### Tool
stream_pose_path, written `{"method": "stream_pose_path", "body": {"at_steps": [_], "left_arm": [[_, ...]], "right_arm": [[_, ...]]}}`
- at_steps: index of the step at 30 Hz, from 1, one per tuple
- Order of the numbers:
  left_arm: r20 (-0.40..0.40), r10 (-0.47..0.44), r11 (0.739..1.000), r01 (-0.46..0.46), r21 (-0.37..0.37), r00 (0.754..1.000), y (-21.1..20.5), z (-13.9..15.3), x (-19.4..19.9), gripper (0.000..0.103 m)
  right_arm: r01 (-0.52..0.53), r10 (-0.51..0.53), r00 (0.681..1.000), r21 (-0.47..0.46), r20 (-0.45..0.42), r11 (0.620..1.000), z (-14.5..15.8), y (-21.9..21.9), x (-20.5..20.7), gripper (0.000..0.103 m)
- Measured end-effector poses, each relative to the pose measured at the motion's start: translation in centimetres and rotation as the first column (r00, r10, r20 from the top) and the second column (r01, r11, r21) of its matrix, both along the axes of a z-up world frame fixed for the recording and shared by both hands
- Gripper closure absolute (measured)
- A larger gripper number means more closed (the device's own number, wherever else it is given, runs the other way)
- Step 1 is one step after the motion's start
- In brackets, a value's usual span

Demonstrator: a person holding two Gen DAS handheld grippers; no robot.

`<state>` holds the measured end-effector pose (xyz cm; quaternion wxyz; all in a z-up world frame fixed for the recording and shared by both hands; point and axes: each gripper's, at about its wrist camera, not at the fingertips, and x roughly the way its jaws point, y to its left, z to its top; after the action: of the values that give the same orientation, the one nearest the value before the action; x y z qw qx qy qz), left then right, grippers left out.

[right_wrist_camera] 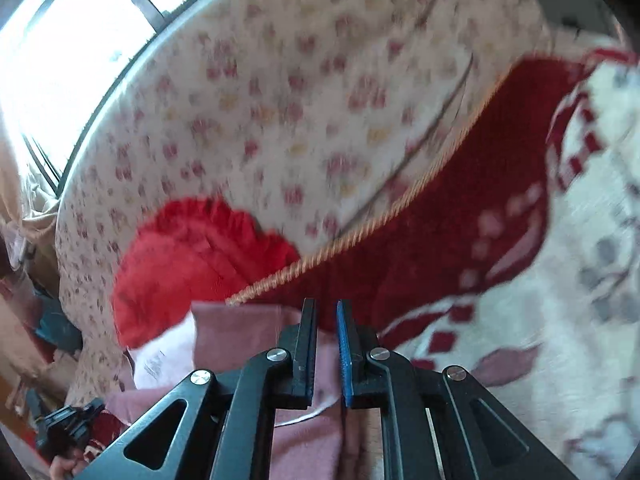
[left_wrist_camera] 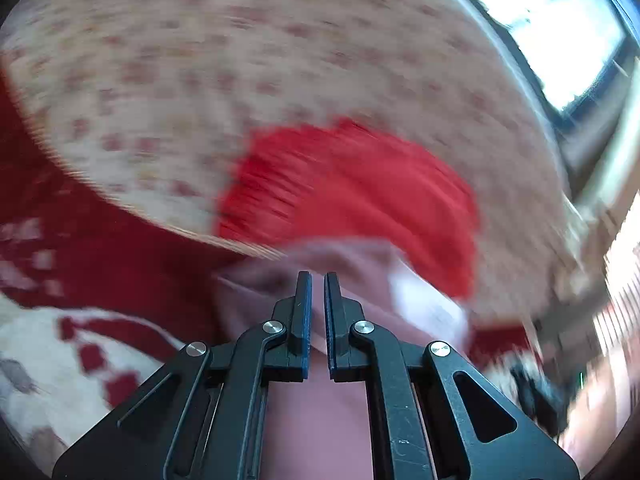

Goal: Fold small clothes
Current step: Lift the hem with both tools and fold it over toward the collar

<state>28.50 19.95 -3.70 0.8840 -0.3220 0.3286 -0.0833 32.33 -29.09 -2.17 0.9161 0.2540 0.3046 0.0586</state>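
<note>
A dusty pink garment (left_wrist_camera: 320,400) hangs from my left gripper (left_wrist_camera: 317,280), whose jaws stand nearly closed with the cloth between them. The same pink garment (right_wrist_camera: 236,332) lies under my right gripper (right_wrist_camera: 326,308), whose jaws are also narrow on its edge. A white care label (left_wrist_camera: 424,300) shows on it, also in the right wrist view (right_wrist_camera: 156,356). A red garment (left_wrist_camera: 352,184) lies beyond on the floral bedspread (left_wrist_camera: 200,60); it also shows in the right wrist view (right_wrist_camera: 192,256). Both views are motion-blurred.
A dark red and white patterned blanket (right_wrist_camera: 500,220) borders the bedspread (right_wrist_camera: 280,100) along an orange corded edge (right_wrist_camera: 360,232). A bright window (left_wrist_camera: 552,28) is behind the bed. The other gripper (right_wrist_camera: 64,428) shows at lower left in the right wrist view.
</note>
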Motion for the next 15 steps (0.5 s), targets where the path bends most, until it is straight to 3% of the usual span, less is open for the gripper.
{"method": "stream_pose_path", "body": {"at_steps": [2, 3, 6, 7, 9, 13, 15], "left_arm": [[-0.014, -0.165, 0.985, 0.166, 0.056, 0.986, -3.8, 0.1, 0.1, 0.100], [-0.041, -0.231, 0.967, 0.234, 0.096, 0.972, -6.0, -0.2, 0.1, 0.100], [-0.158, -0.340, 0.921, 0.362, 0.143, 0.927, -10.6, -2.3, 0.6, 0.100], [-0.193, -0.344, 0.910, 0.377, 0.173, 0.919, -11.6, -3.0, 1.0, 0.100], [-0.248, -0.315, 0.901, 0.371, 0.225, 0.916, -12.8, -3.9, 2.4, 0.100], [-0.220, -0.292, 0.910, 0.341, 0.236, 0.931, -13.0, -3.0, 5.1, 0.100], [-0.156, -0.283, 0.923, 0.313, 0.224, 0.946, -12.1, -1.8, 6.0, 0.100]], "right_arm": [[-0.154, 0.154, 0.987, 0.013, -0.043, 0.988, 0.4, 2.2, -0.2, 0.094], [-0.267, 0.268, 0.960, 0.014, -0.082, 0.963, -0.1, 4.0, 0.0, 0.094], [-0.415, 0.373, 0.895, -0.147, -0.244, 0.898, -2.2, 9.4, 0.2, 0.094], [-0.467, 0.406, 0.864, -0.175, -0.297, 0.867, -3.2, 11.1, 0.4, 0.094], [-0.490, 0.404, 0.848, -0.218, -0.342, 0.844, -4.3, 12.8, 1.0, 0.094], [-0.487, 0.385, 0.843, -0.231, -0.375, 0.842, -5.7, 14.5, 3.1, 0.094], [-0.454, 0.369, 0.868, -0.227, -0.333, 0.862, -4.9, 14.4, 3.7, 0.094]]}}
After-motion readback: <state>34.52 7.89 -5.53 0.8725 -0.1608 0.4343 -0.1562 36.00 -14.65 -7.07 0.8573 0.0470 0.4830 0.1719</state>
